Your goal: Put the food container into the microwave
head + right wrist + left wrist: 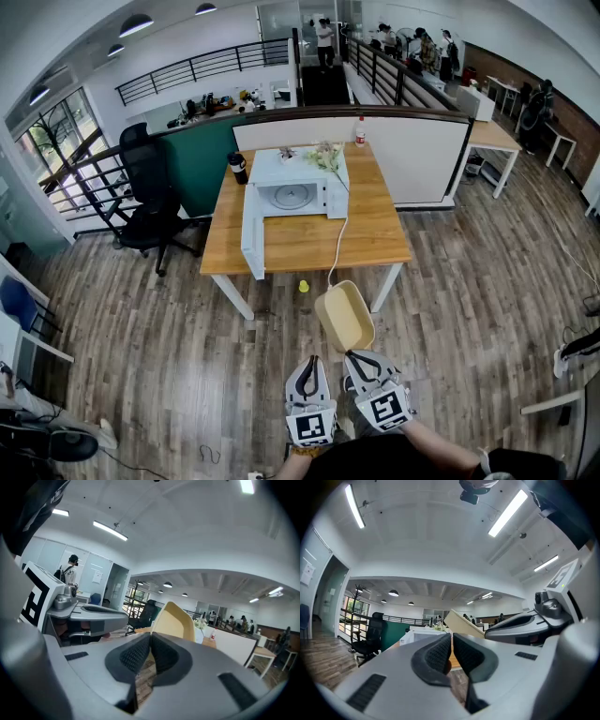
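A beige food container (pixel 343 317) hangs tilted over the wooden floor, in front of the table. My right gripper (pixel 359 354) is shut on its near rim; in the right gripper view the container (pixel 176 620) rises just beyond the closed right gripper (pixel 150 641). My left gripper (pixel 307 361) is shut and empty, close beside the right one, and in its own view the left gripper (pixel 452 641) has the container (pixel 461 624) to its upper right. The white microwave (pixel 295 192) stands on the wooden table (pixel 375 234) with its door (pixel 251 234) swung open to the left.
A white cable (pixel 339 244) runs from the microwave over the table's front edge. A small yellow object (pixel 303 286) lies on the floor under the table. A black bottle (pixel 239 167), flowers (pixel 325 155) and a red-capped bottle (pixel 359 131) stand near the microwave. An office chair (pixel 150 192) is at left.
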Motion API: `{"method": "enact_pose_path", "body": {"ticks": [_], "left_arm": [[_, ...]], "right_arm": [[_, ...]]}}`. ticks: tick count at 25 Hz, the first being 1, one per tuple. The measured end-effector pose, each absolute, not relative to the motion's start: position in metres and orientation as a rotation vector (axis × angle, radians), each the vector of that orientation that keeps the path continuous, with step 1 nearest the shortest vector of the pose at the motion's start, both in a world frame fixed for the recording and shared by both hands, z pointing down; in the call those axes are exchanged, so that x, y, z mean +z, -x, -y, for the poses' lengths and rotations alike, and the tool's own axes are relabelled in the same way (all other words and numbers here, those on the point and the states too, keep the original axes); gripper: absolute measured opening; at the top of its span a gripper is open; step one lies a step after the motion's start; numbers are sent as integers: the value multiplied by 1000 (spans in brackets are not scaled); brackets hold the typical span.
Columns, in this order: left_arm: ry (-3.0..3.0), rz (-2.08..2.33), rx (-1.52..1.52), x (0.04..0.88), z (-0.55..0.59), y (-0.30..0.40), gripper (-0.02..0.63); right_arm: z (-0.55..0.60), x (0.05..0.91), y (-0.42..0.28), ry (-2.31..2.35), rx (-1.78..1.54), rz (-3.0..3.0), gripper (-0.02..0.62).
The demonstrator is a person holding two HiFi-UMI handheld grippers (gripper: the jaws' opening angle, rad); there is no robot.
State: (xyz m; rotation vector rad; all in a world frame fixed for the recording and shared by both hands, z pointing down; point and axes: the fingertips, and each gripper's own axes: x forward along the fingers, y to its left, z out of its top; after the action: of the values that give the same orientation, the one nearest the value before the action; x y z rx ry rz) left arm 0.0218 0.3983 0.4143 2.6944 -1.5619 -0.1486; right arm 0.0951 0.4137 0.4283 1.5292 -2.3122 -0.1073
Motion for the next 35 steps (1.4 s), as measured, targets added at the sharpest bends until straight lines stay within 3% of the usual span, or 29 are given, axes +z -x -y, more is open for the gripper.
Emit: {"method": "enact_pose_path", "body": {"ticks": [19,35], "left_arm": [[-2734,1503,-191,405,-386,-40,33],[-2712,1539,-130,414,-315,-63,33]], "right_arm": [[-406,431,-107,-1573,-77,2293,21],[-331,441,-123,-1516,-63,2343,21]]}}
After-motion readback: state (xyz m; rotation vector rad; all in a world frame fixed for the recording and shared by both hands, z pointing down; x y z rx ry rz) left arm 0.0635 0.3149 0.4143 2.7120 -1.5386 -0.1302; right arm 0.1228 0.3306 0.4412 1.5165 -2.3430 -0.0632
